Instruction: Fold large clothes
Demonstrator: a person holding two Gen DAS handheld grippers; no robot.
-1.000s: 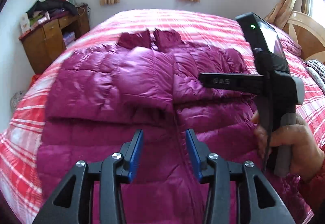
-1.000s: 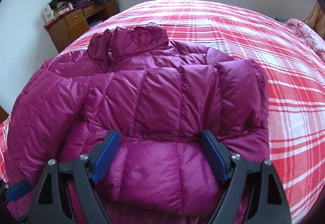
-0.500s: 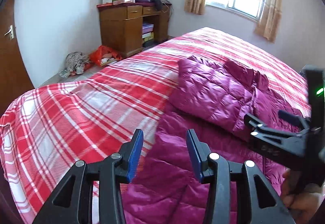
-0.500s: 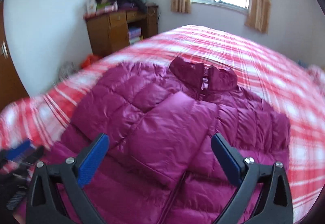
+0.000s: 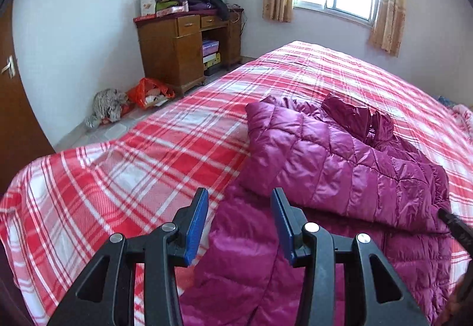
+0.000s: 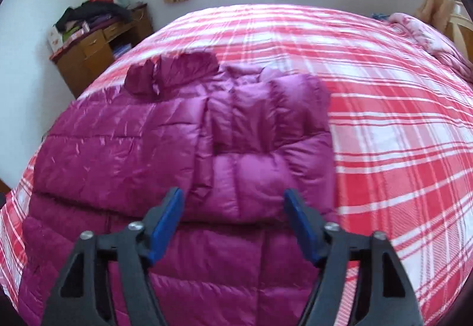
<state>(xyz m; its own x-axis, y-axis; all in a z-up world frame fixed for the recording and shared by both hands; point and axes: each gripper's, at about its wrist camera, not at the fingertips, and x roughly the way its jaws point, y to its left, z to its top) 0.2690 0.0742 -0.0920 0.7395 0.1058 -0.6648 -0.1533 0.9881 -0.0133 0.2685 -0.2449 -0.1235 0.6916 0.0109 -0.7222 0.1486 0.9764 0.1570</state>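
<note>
Both tongs gape empty, right tongs point(image 6: 233, 222) just narrowing, left tongs point(image 5: 239, 222), over magenta jacket point(image 6: 165, 148).

Two downward wrist views, shared jacket point(image 5: 340, 166)

Right gripper point(image 6: 233, 209) w/ blue pads hovers over shiny magenta quilted puffer jacket point(image 6: 165, 148), sleeves folded across front, on red-white plaid bedspread point(image 6: 399, 119). Jaws just closing partway, nothing between them.
</note>
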